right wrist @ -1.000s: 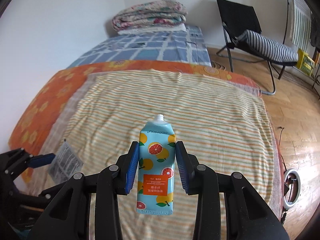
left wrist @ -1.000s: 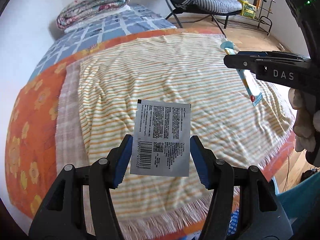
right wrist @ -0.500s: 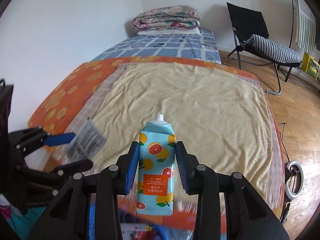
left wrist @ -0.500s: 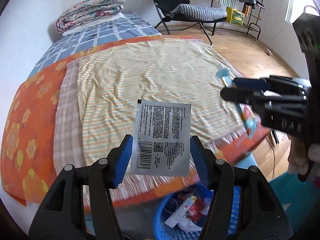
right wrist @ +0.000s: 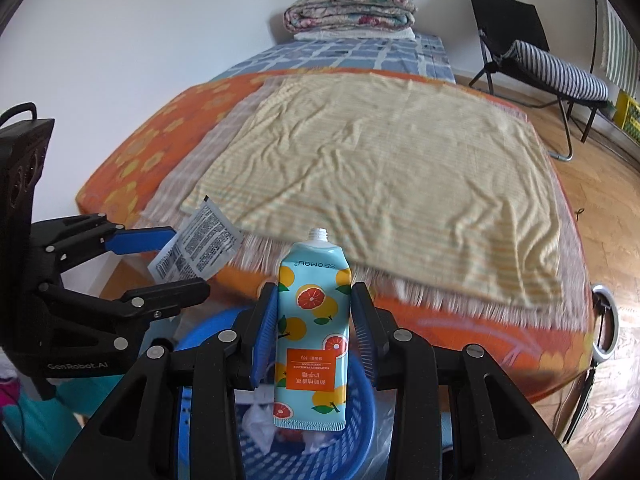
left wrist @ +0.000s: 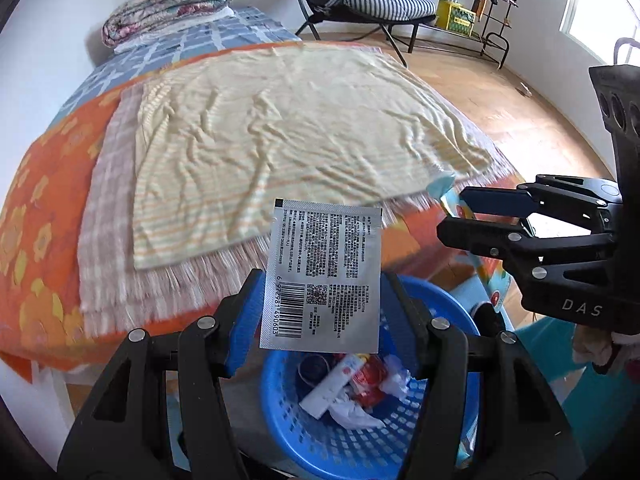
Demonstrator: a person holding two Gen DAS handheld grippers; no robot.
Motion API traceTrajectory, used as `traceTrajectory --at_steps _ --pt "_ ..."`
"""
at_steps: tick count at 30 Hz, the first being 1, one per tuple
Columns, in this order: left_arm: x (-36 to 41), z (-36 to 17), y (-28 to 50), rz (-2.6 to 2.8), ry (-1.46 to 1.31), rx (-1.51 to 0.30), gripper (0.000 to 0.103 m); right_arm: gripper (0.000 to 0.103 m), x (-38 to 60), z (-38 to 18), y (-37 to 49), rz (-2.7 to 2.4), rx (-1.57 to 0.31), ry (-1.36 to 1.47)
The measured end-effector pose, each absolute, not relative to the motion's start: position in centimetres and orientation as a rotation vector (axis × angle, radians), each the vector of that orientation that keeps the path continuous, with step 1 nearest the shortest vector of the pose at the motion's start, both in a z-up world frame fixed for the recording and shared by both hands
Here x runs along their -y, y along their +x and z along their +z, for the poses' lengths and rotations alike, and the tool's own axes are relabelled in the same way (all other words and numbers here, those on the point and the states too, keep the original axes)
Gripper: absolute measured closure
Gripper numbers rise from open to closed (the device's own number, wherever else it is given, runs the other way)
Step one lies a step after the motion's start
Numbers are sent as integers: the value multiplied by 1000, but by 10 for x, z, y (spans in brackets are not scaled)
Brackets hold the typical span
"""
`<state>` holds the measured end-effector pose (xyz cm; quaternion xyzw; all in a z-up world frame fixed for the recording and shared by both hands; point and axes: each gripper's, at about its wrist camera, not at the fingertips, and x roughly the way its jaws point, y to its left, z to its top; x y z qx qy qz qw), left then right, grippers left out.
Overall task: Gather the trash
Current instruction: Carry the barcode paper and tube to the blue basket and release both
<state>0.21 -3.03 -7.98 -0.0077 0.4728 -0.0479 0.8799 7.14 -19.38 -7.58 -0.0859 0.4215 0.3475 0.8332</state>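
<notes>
- Your left gripper [left wrist: 322,304] is pinching the silver packet [left wrist: 322,276] above the blue basket [left wrist: 400,440].
- Your right gripper [right wrist: 314,334] is clamping the orange-print tube [right wrist: 312,340] over the same basket.
- Releasing off-centre is risking either piece glancing off the rim onto the floor.

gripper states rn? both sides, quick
Left gripper: closed on the silver sachet, above the blue basket.
Right gripper: closed on the orange-print tube, cap off, also over the basket.
</notes>
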Motion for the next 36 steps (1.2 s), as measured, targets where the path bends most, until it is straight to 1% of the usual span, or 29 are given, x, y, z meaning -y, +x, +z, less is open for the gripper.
traceTrajectory --at_steps 13,22,32,33,34,35,36 --pt "47 -132 -33 -108 -28 -1091 43 68 200 -118 35 757 -965 -251" --pt "48 -154 -45 -101 -46 -1142 43 68 206 -135 27 759 -1002 -263" --pt "49 -163 -49 -90 -47 -1170 40 68 207 -138 26 748 -1020 -262" --pt "49 -165 -49 -88 -47 -1175 40 66 207 -139 26 741 -1025 -264" --pt "49 -165 -49 -87 -47 -1177 36 59 207 -140 27 737 -1029 -264" --pt "49 -165 -50 -87 -48 -1176 34 56 208 -141 27 734 -1034 -262" --pt "49 -165 -50 -86 -49 -1173 34 52 208 -141 27 733 -1036 -259"
